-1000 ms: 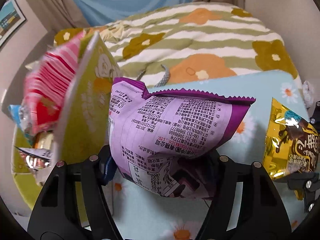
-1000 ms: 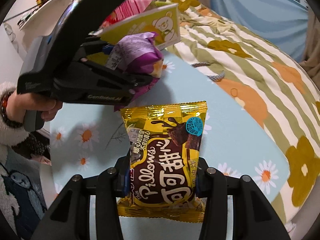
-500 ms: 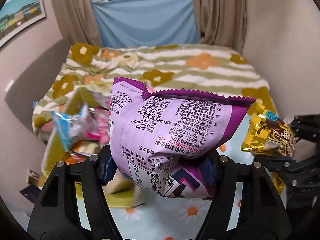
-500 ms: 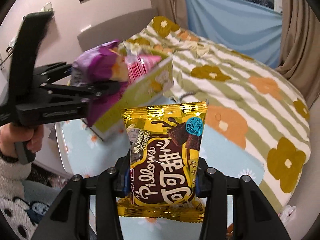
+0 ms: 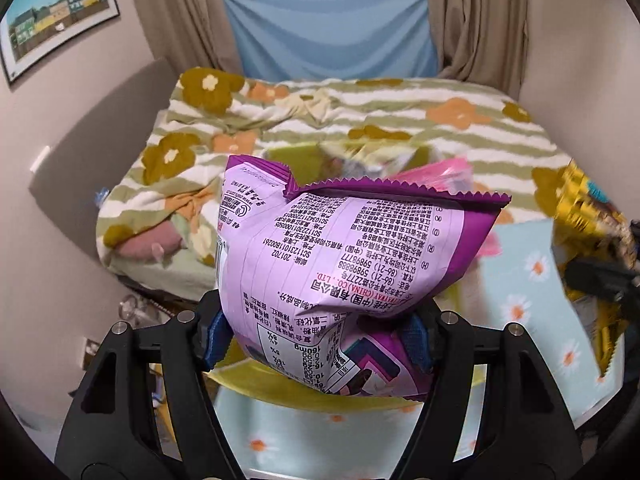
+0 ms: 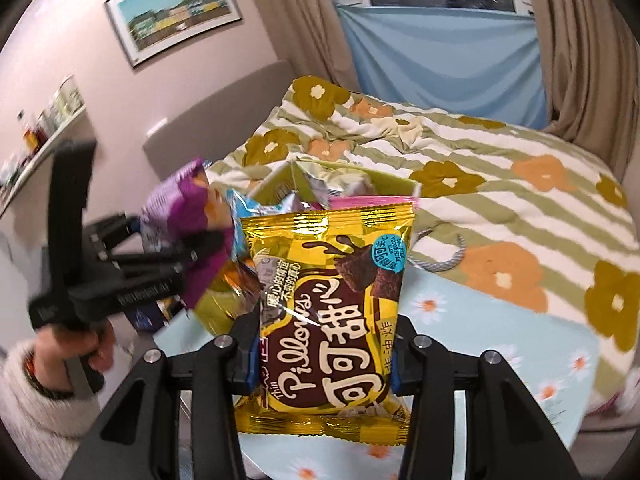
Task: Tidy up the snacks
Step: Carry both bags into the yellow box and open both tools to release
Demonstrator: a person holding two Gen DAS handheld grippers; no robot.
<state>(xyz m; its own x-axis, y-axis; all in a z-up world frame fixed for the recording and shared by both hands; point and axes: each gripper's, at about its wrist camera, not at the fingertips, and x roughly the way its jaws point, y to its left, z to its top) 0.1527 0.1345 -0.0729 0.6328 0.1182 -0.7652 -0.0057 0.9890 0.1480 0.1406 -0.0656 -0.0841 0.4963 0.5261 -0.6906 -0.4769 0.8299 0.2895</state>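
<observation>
My left gripper [image 5: 318,340] is shut on a purple snack bag [image 5: 352,264] and holds it up in the air above the yellow-green snack box [image 5: 296,386]. The same bag [image 6: 188,220] and left gripper [image 6: 160,264] show at the left of the right wrist view. My right gripper [image 6: 322,354] is shut on a yellow Pillows cocoa snack bag [image 6: 332,304], held upright in front of the box [image 6: 360,178], which holds several snack packets. The yellow bag also shows at the right edge of the left wrist view [image 5: 588,212].
The box stands on a table with a light blue daisy cloth [image 6: 500,344]. Behind it lies a bed with a green striped flower blanket [image 6: 500,184]. A wall with a framed picture [image 6: 172,10] is at the left, curtains and window at the back.
Both grippers have risen and tilted up with their bags, so the bed and window fill the views. The snack box, earlier close at the left, now sits below and behind the bags.
</observation>
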